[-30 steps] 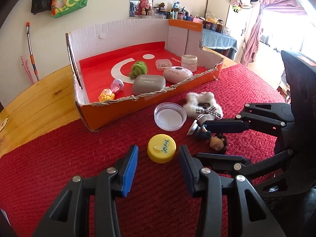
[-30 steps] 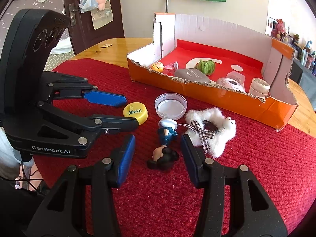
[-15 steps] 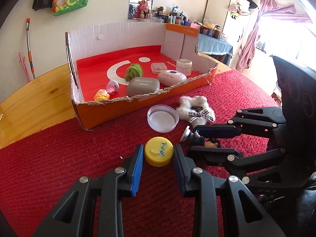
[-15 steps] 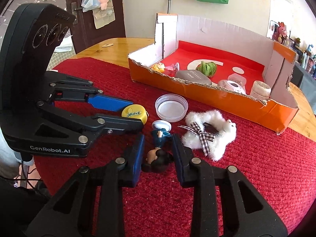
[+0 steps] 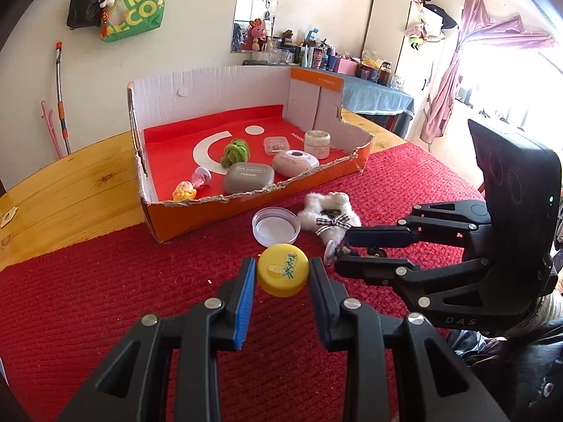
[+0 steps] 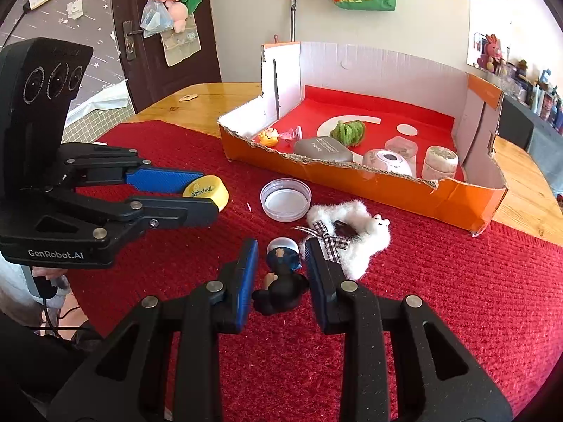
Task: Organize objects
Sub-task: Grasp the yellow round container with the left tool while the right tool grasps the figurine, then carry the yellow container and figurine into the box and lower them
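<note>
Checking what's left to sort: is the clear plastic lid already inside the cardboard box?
No. The clear plastic lid lies on the red cloth in front of the cardboard box, outside its torn front wall.

In the left wrist view, the little toy figure (image 5: 343, 250) was mostly hidden behind the right gripper's (image 5: 339, 251) black fingers, so only a small bit showed. In the right wrist view, one side of the yellow cap (image 6: 207, 191) was hidden behind the left gripper's (image 6: 207, 195) fingers. The words on the cap were too small to read. The bottles on the far shelf (image 5: 316, 58) were too small and blurry to tell apart. The picture's edge cut off both grippers' handles.
</note>
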`<action>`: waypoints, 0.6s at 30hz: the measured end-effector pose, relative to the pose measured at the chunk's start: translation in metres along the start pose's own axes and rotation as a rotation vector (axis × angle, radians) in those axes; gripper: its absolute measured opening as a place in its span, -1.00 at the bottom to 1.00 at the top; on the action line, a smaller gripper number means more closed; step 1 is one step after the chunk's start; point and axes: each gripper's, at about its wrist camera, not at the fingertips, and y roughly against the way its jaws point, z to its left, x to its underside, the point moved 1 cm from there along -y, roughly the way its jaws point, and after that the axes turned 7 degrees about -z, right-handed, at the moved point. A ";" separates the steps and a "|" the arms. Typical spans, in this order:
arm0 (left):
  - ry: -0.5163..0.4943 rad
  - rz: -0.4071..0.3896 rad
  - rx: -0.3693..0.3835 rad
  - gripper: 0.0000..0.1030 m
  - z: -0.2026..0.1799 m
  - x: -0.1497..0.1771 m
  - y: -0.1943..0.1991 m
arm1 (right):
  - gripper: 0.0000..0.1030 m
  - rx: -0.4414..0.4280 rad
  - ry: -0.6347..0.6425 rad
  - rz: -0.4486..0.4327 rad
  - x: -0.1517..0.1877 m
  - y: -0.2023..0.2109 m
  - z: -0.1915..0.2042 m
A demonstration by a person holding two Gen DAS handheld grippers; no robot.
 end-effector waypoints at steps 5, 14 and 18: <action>0.017 0.033 0.006 -0.38 0.001 0.008 -0.008 | -0.49 0.004 -0.003 0.022 0.010 -0.003 0.000; 0.026 0.072 -0.009 -0.38 0.003 0.017 -0.019 | -0.47 0.026 0.011 0.032 0.010 -0.013 0.003; 0.018 0.074 -0.013 -0.35 0.002 0.018 -0.022 | -0.44 0.029 0.018 0.038 0.008 -0.016 0.005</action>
